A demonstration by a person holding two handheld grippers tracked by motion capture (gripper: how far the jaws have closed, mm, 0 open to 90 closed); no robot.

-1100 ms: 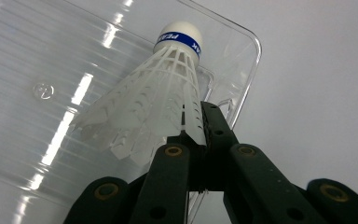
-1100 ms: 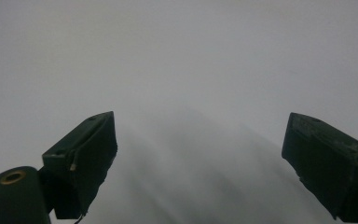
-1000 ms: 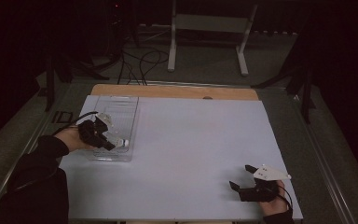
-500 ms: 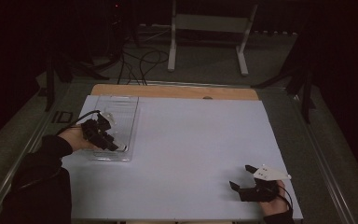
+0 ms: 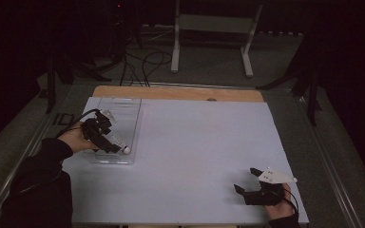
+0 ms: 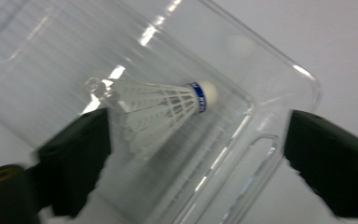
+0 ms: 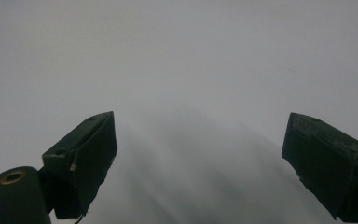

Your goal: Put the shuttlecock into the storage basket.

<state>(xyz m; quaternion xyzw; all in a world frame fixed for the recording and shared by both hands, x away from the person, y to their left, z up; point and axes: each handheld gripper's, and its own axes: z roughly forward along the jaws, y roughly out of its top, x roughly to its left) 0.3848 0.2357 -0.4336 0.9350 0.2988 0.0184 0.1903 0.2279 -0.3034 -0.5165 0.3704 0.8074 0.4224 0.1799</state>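
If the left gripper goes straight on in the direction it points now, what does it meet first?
Most likely the shuttlecock lying in the clear plastic box: it sits just ahead of the open left gripper, nearer one jaw. Depth is unclear, so the box floor might come first.

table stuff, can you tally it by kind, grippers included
shuttlecock: 1
clear plastic box: 1
grippers: 2, left gripper over the box, right gripper at the table's near right corner
total: 4

one shuttlecock [image 6: 163, 108], one clear tray [image 5: 128, 107]
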